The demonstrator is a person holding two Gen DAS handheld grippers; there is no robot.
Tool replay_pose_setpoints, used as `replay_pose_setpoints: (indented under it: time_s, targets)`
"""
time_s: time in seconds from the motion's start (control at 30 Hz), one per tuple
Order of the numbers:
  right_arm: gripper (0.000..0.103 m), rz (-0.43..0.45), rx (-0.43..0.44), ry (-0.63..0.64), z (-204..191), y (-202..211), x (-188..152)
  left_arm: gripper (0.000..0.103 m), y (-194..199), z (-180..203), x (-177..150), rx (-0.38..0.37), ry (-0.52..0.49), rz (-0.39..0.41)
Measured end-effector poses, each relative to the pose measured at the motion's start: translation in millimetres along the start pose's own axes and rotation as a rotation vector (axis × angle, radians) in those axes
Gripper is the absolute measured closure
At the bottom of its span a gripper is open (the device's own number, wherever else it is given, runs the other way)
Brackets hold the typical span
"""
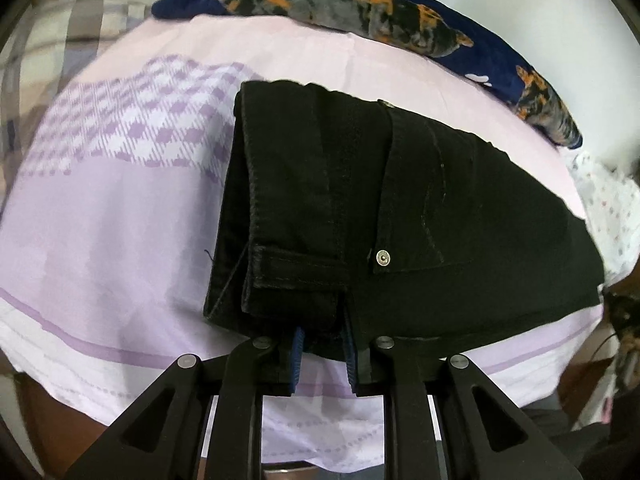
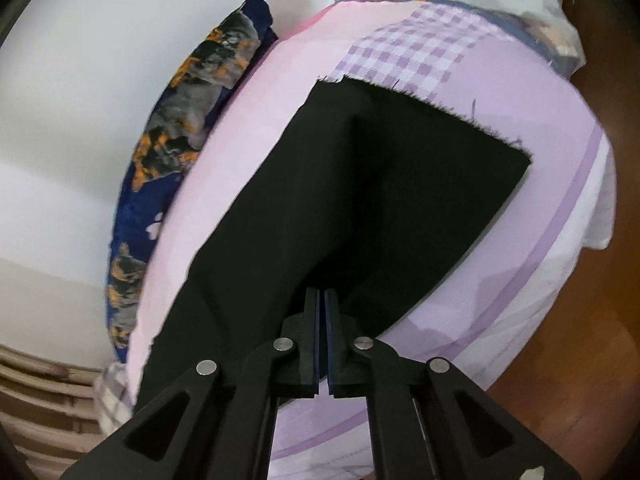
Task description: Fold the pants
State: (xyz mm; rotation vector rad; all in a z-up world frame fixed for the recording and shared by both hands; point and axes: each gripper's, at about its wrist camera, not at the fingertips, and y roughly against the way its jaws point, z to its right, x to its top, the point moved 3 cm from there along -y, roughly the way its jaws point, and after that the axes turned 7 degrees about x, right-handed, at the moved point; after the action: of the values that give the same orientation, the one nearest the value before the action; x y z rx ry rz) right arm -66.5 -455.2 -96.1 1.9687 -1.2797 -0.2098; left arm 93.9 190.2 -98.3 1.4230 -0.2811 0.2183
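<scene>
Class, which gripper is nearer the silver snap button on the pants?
Left. The left gripper grips the pants at the edge just below the snap button. The right gripper pinches plain cloth, no button in its view.

Lilac checked bedsheet [image 1: 100, 208]; navy pillow [image 1: 360, 4] (orange-grey print); possibly wooden floor [image 2: 592, 320].

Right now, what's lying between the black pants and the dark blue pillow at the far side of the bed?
Only bare pink bedsheet. In the left wrist view it forms a strip separating the black pants from the dark blue pillow; nothing rests on it.
</scene>
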Motion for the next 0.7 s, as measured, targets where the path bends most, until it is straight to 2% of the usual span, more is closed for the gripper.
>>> replay_pose_setpoints:
  time_s: [0.07,0.2,0.27,0.33,0.4,0.57,0.7]
  targets:
    - [0.097,-0.003,0.004,-0.013,4.1,-0.7,-1.6,0.08,3.8,3.2,0.4,0.027,-0.011,0.014]
    - [0.095,-0.008,0.035,-0.05,12.0,-4.8,0.0,0.074,13.0,4.1,-1.6,0.034,0.002,0.022]
    - [0.092,-0.001,0.058,-0.062,15.7,-5.3,3.1,0.072,17.6,5.6,-6.8,0.047,0.003,0.012]
    - [0.083,-0.011,0.095,-0.092,20.4,-6.3,6.0,0.072,24.6,8.9,-15.8,0.055,-0.007,0.007]
    - [0.082,-0.019,0.131,-0.12,23.6,-8.3,5.8,0.072,34.6,16.8,-23.0,0.045,-0.027,0.026]
    - [0.081,-0.045,0.267,-0.147,14.9,-10.4,2.4,0.068,49.9,66.9,-30.4,0.013,-0.142,0.113]
    - [0.067,-0.06,0.273,-0.104,1.9,-5.9,0.7,0.067,42.2,125.5,-30.7,-0.072,-0.269,0.156]
